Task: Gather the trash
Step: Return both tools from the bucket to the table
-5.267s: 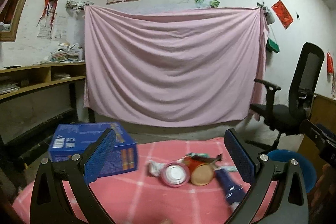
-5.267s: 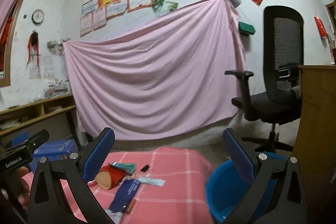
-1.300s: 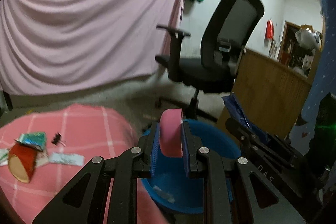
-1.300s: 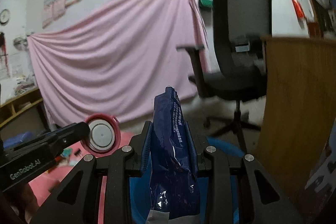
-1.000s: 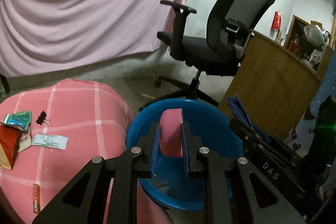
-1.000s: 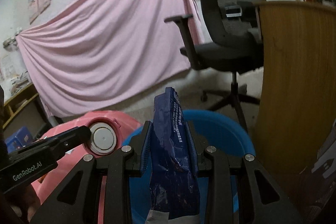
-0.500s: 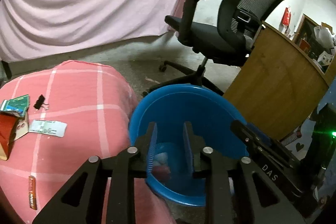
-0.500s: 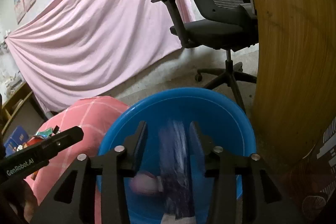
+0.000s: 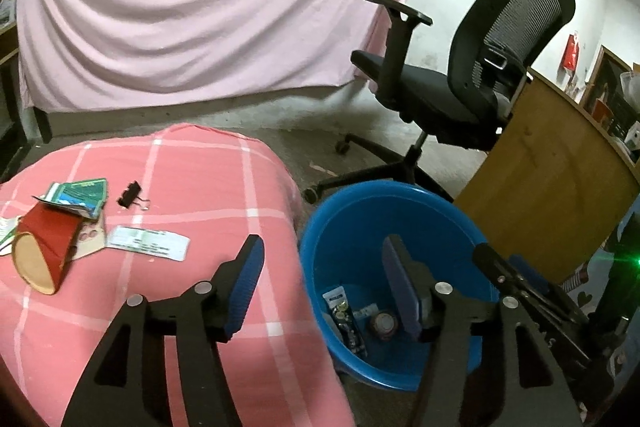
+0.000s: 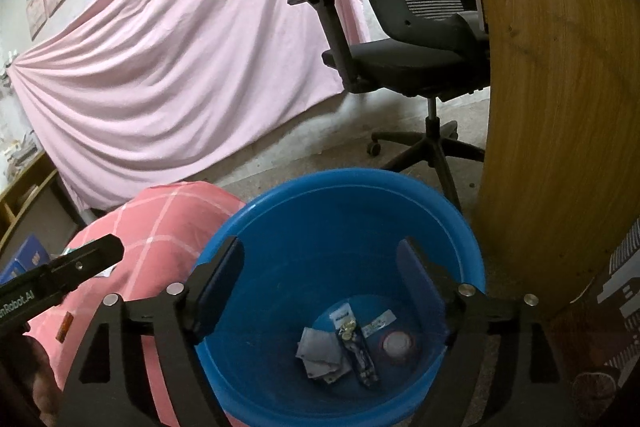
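Note:
A blue plastic bin [image 9: 360, 211] [image 10: 304, 211] stands on the floor beside the pink checked table. Inside lie a dark blue wrapper [image 10: 356, 341] [image 9: 346, 319], a pink round lid [image 10: 397, 342] [image 9: 383, 325] and grey paper [image 10: 318, 351]. My left gripper [image 9: 322, 283] is open and empty over the bin's left rim. My right gripper [image 10: 318, 283] is open and empty above the bin. On the table lie a red paper cup [image 9: 44, 247] on its side, a green packet [image 9: 78, 193], a white label [image 9: 148, 241] and a black binder clip [image 9: 130, 193].
A black office chair [image 9: 460, 87] [image 10: 412, 27] stands behind the bin. A wooden desk panel [image 9: 548, 187] [image 10: 560, 107] is right of it. A pink sheet [image 9: 200, 7] hangs on the far wall. A blue box [image 10: 22, 261] sits at far left.
Both grippers opened wide; the pink lid and the blue wrapper, falling a moment ago, now lie at the bottom of the bin. The left gripper drew back a little toward the table.

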Action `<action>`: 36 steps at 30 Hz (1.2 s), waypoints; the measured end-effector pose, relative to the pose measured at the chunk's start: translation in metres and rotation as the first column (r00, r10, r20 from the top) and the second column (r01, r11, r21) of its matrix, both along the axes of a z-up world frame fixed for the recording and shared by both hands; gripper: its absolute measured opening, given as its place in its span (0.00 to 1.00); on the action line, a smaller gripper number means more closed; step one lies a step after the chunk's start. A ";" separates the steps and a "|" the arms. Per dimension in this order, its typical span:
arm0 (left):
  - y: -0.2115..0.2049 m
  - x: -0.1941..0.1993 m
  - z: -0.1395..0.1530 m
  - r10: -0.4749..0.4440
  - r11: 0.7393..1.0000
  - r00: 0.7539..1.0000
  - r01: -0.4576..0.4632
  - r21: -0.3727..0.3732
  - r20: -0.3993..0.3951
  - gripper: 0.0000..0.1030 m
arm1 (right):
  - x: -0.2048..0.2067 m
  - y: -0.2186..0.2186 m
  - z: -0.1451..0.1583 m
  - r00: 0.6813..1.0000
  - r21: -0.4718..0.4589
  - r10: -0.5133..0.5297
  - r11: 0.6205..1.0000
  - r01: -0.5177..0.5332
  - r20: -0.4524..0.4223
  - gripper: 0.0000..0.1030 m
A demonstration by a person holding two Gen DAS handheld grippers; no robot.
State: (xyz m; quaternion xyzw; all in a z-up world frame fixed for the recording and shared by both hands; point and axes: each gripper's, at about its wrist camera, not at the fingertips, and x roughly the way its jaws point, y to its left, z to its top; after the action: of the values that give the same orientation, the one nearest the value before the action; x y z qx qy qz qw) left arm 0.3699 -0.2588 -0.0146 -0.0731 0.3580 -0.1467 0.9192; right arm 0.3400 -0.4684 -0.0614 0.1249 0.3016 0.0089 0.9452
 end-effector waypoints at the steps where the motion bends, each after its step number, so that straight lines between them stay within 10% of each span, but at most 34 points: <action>1: 0.003 -0.001 0.002 0.007 1.000 1.000 -0.007 0.002 0.006 0.59 | 0.000 0.000 0.001 1.000 0.000 -0.001 1.000 0.001 0.004 0.79; 9: 0.027 -0.019 0.020 0.092 0.996 0.988 -0.093 -0.004 0.123 0.92 | -0.007 0.003 0.018 0.998 -0.002 -0.011 1.000 0.012 0.059 0.93; 36: 0.186 -0.125 0.065 0.348 0.927 0.809 -0.373 -0.042 0.474 0.98 | -0.057 0.113 0.095 0.871 -0.057 0.162 0.987 -0.153 0.464 1.00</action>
State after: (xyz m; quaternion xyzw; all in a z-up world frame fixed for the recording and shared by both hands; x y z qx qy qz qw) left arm 0.2450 -0.0725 0.0501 -0.0773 0.1063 0.0264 0.9910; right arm 0.2833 -0.3551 0.0341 0.0855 0.0745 0.1128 0.9871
